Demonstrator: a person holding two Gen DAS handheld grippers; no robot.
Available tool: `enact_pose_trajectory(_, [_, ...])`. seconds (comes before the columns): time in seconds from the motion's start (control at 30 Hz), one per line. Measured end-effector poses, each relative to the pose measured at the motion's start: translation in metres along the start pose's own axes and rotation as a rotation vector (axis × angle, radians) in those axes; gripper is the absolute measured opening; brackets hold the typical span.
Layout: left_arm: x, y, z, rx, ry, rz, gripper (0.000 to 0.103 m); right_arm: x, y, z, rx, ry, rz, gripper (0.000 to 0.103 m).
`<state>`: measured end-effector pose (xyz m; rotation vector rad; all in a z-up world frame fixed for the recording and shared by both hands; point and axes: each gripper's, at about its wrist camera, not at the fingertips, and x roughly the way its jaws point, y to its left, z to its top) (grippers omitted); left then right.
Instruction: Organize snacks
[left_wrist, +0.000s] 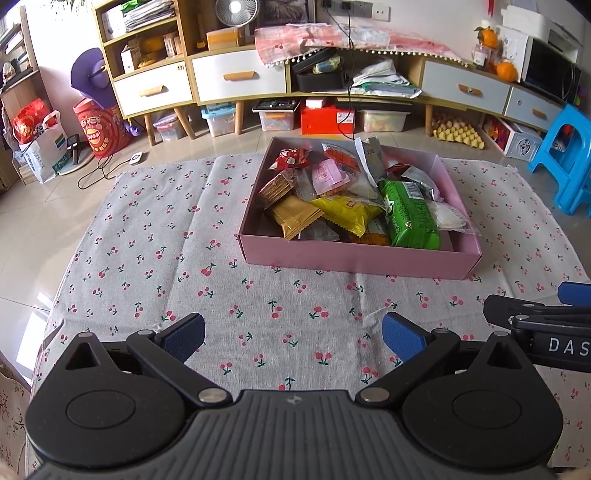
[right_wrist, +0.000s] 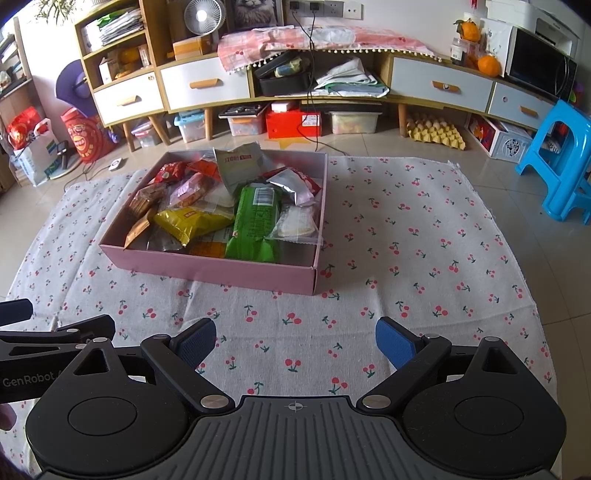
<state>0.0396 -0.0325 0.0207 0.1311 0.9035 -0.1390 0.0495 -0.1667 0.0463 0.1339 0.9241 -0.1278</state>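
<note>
Both tongs (left_wrist: 293, 338) (right_wrist: 295, 341) gape before pink box (left_wrist: 354, 260).

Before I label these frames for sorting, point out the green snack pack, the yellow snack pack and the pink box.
green snack pack (left_wrist: 410, 214): left wrist view, middle of its face.
yellow snack pack (right_wrist: 192, 221): right wrist view, middle of its face.
pink box (left_wrist: 354, 260): left wrist view, near outer wall.

Both my feeds are bright with soft, even daylight. Glare sits on the floor tiles (left_wrist: 33, 314) at the left of the left wrist view, and the silver snack wrapper (right_wrist: 284, 184) glints. Shadows are faint, only a thin one under the pink box (right_wrist: 221, 273). Fisheye bending curves the cabinet (left_wrist: 258, 74), and the corners go black. Focus looks sharp throughout.
</note>
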Motion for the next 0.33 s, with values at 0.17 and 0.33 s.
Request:
enact_pose_trajectory(0.17, [0.0001, -0.0001, -0.0007, 0.005, -0.001, 0.006, 0.102, 0.0, 0.0003, 0.0004, -0.002, 0.001, 0.0, 0.095])
enact_pose_trajectory(0.33, [0.0011, -0.0009, -0.0017, 0.009, 0.005, -0.01, 0.102, -0.0001, 0.0009, 0.0008, -0.002, 0.002, -0.001, 0.095])
